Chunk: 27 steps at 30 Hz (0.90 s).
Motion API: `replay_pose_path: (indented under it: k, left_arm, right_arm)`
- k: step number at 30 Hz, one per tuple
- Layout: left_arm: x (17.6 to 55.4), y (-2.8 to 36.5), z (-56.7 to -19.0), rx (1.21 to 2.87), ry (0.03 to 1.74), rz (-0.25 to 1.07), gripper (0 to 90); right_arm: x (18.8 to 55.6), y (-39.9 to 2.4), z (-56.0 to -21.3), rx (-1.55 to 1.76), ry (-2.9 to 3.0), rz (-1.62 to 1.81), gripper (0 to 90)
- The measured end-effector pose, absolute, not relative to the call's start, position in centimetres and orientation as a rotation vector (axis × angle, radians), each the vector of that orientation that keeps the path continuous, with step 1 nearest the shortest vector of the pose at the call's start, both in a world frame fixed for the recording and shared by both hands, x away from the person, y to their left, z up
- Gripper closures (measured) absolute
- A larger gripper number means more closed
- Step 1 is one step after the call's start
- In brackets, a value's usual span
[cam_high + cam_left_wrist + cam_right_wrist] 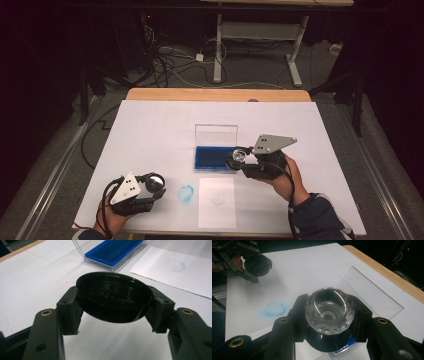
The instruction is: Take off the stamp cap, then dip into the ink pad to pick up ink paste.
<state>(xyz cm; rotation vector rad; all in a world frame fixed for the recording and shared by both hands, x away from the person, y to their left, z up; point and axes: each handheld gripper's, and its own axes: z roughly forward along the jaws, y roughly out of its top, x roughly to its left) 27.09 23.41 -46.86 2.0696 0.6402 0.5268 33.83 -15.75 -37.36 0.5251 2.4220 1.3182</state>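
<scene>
My right gripper [238, 158] is shut on a stamp with a clear faceted knob [329, 310] and a black round base. It holds the stamp just over the right end of the blue ink pad [214, 159], whose clear lid [216, 134] stands open behind. My left gripper [155, 185] rests at the table's front left, shut on a black round cap [113, 300], hollow side up. In the right gripper view the left gripper [258, 265] with its cap shows at the top left.
A white sheet [216, 202] with a faint round print [176, 265] lies in front of the ink pad. A blue ring smudge [186, 194] marks the white table cover [150, 130] between the sheet and my left gripper. Cables and a desk frame lie on the floor beyond.
</scene>
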Motion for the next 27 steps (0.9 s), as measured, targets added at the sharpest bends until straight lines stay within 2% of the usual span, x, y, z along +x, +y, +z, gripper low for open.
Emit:
replay_pose_path:
  k: [27]
  left_arm:
    - [27.0, 23.4, -46.9, 2.066, 0.63, 0.521, 36.3]
  right_arm:
    - [36.3, -13.9, -38.2, 0.547, 2.453, 1.264, 56.4]
